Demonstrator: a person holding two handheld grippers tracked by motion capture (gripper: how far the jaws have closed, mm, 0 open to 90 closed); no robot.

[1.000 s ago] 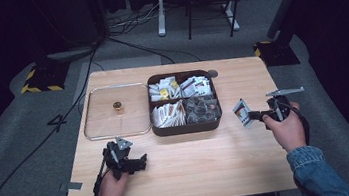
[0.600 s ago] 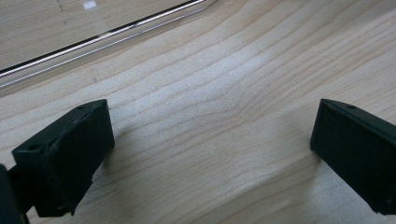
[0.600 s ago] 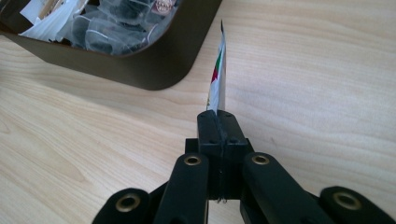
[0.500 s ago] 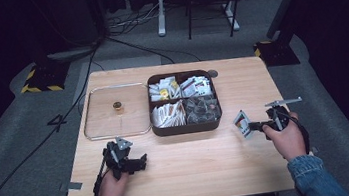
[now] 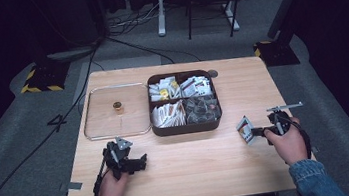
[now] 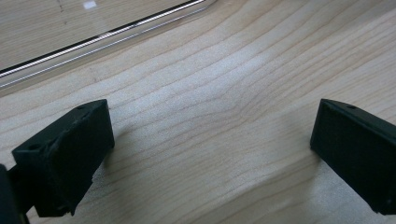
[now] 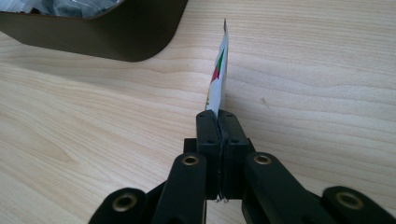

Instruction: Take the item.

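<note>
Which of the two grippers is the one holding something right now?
The right gripper: its jaws are shut edge-on on a small packet, out of the divided box. The left gripper has its jaws wide apart over bare table.

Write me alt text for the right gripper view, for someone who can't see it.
The right gripper, its two black jaws pressed together, pinches a thin white packet with red and green print, seen edge-on above a light wooden table. A rounded corner of a dark brown tray sits at upper left.
</note>
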